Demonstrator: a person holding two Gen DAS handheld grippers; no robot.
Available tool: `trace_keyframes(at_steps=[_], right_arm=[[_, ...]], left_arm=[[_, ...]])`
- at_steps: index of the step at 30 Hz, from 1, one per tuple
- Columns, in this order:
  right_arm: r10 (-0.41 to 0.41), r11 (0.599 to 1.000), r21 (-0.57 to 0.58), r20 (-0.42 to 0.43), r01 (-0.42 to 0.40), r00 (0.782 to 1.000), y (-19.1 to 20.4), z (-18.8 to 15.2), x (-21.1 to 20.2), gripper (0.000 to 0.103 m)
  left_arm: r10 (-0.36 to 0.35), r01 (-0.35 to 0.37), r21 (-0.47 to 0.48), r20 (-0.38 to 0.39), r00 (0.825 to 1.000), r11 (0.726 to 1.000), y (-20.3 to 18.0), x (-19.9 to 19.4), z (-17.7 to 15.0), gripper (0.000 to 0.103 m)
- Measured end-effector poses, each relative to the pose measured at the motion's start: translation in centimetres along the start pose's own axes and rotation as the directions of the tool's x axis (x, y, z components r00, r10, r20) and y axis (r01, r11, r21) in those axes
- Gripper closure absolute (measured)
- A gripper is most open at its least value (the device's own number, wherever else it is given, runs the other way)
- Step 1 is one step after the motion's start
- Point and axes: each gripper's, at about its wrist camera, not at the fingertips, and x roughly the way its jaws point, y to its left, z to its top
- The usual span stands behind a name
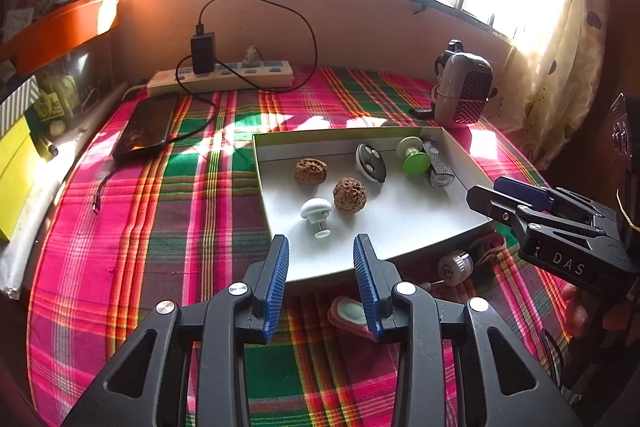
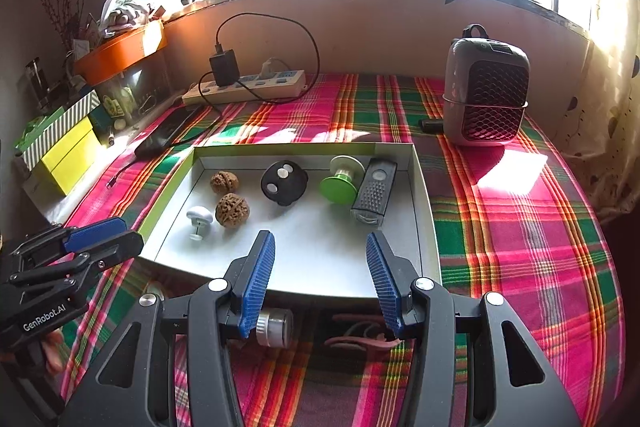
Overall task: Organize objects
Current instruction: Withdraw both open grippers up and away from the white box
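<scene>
Left gripper (image 1: pixel 321 255): jaws apart, nothing between the pads. Right gripper (image 2: pixel 320 255): jaws wide, likewise empty. Both poised over the near rim of the white tray (image 2: pixel 422 195).

Already in tray: two walnuts (image 2: pixel 232 209), white knob (image 2: pixel 199 217), black disc (image 2: pixel 284 182), green spool (image 2: pixel 340 183), small grater (image 2: pixel 374 193).

Still out on the plaid cloth (image 2: pixel 520 227), just beside the near wall: silver knob (image 2: pixel 275 327), pink cord (image 2: pixel 360 337), pink-and-green oval piece (image 1: pixel 349 311).

Risks, as judged: silver knob likely to roll off under a skewed pinch; limp cord prone to slipping from the pads; near wall liable to be knocked, shifting the tray; both grippers close enough to collide.
</scene>
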Motion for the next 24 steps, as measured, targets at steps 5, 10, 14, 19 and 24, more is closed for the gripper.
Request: trace_keyframes(at_steps=[5,10,14,19,24], right_arm=[[0.002,1.0,-0.019,-0.001,-0.002,1.0,0.6,-1.1,-0.6,0.054],[0.012,1.0,-0.011,-0.002,-0.012,1.0,0.7,-2.0,-1.0,0.054],[0.016,1.0,-0.007,-0.009,-0.016,1.0,0.8,-2.6,-1.1,0.054],[0.019,1.0,-0.005,-0.013,-0.019,1.0,0.7,-3.2,-1.3,0.054],[0.025,1.0,0.003,-0.02,-0.025,0.999,0.3,-4.0,-1.3,0.054]], left_arm=[[0.01,-0.009,0.011,-0.033,0.999,1.0,-0.3,-0.5,-1.5,0.071],[-0.006,0.006,-0.003,-0.079,0.997,1.0,-1.1,-0.1,-2.6,0.071],[0.007,-0.008,-0.016,-0.097,0.995,1.0,-1.9,0.2,-2.8,0.071],[0.01,-0.012,-0.016,-0.104,0.995,1.0,-2.8,0.3,-2.9,0.071],[0.02,-0.024,-0.024,-0.138,0.99,0.999,-3.6,1.0,-3.1,0.071]])
